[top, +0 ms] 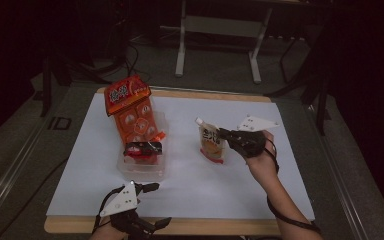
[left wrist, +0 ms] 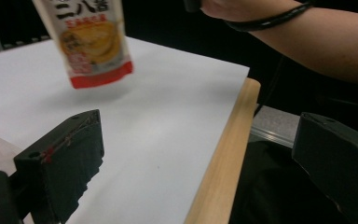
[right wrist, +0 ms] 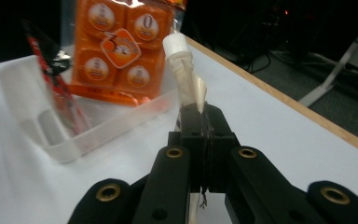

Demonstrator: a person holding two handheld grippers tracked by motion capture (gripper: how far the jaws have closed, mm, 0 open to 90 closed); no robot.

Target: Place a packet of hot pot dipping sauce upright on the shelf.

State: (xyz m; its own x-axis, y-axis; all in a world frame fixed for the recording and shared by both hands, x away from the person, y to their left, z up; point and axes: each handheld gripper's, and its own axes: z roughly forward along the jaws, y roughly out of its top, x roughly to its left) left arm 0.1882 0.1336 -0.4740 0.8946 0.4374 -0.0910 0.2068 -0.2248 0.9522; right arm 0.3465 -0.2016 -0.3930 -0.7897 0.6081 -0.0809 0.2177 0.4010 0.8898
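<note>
Left tool [top: 152, 204] released at table edge, right tool [top: 223, 133] grasping spouted pouch [top: 211, 141] — label "二八" — orange pack [top: 135, 112] marked "0", "3"

From my left gripper [left wrist: 200, 172] I look along two black fingers [left wrist: 65, 158] standing wide apart with nothing between them. Beyond them lies the white sheet [left wrist: 168, 107] on the wooden-edged desk [left wrist: 223, 158]. A white-and-orange printed pouch with a red bottom edge [left wrist: 91, 44] hangs above the sheet, clear of it. A bare forearm [left wrist: 317, 42] with a black cable around the wrist crosses the top right.

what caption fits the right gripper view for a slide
Right gripper clamps a white-capped spout pouch before the clear tub.
</note>
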